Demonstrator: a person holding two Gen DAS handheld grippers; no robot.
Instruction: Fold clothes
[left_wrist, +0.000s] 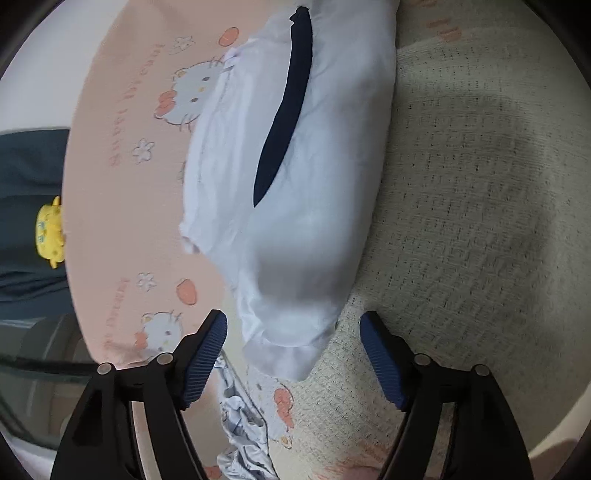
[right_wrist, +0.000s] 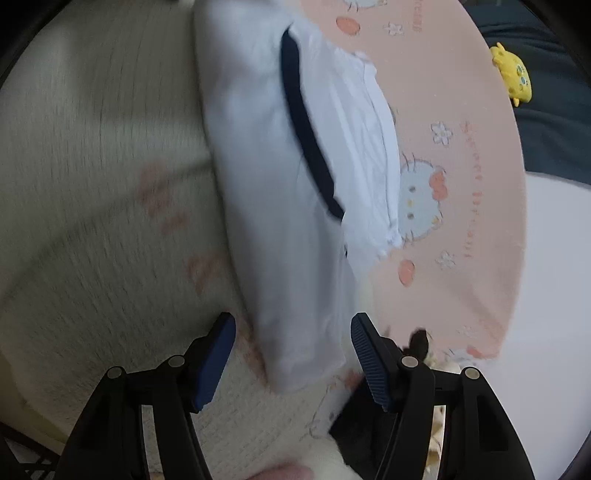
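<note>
A folded white shirt (left_wrist: 295, 206) is lying on the pink sheet (left_wrist: 122, 206) beside a cream blanket (left_wrist: 472, 206). Both the left gripper (left_wrist: 293, 354) and right gripper (right_wrist: 293, 354) are holding their fingers apart, gripping nothing, around the shirt's near end.

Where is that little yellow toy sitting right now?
The yellow toy sits at the far left edge of the left camera's view and upper right in the right one, just off the pink cartoon sheet, against something dark.

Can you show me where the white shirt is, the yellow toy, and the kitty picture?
white shirt (left_wrist: 295, 229), left wrist view, on its folded body.
yellow toy (right_wrist: 513, 72), right wrist view, on its middle.
kitty picture (right_wrist: 419, 199), right wrist view, on the face printed on the pink sheet.
</note>
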